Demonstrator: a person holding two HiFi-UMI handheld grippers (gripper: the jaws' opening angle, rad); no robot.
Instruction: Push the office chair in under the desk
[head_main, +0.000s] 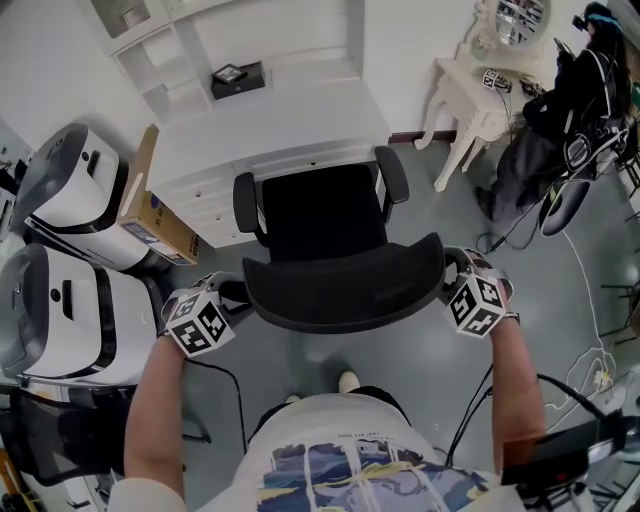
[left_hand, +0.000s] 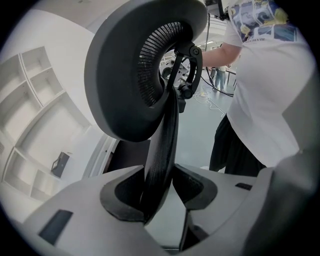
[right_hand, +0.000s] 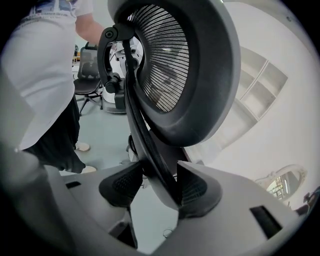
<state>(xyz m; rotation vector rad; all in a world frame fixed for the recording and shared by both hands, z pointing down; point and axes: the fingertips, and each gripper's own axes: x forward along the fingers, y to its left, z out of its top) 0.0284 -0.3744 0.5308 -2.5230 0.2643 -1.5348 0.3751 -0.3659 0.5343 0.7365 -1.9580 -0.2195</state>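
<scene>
The black office chair (head_main: 325, 215) faces the white desk (head_main: 280, 125), with the front of its seat at the desk's edge. Its curved backrest (head_main: 345, 290) is nearest me. My left gripper (head_main: 238, 300) is shut on the backrest's left edge. In the left gripper view the dark rim (left_hand: 165, 145) runs down between the pads of that gripper (left_hand: 165, 192). My right gripper (head_main: 452, 275) is shut on the right edge. In the right gripper view the rim (right_hand: 145, 140) is wedged between the jaws of that gripper (right_hand: 152, 187), under the mesh back (right_hand: 165, 65).
Two white machines (head_main: 70, 190) and a cardboard box (head_main: 150, 215) stand left of the chair. A small black box (head_main: 237, 78) lies on the desk. A white side table (head_main: 470, 100), dark bags (head_main: 560, 120) and floor cables (head_main: 590, 330) are at the right. My shoes (head_main: 348, 381) are behind the chair.
</scene>
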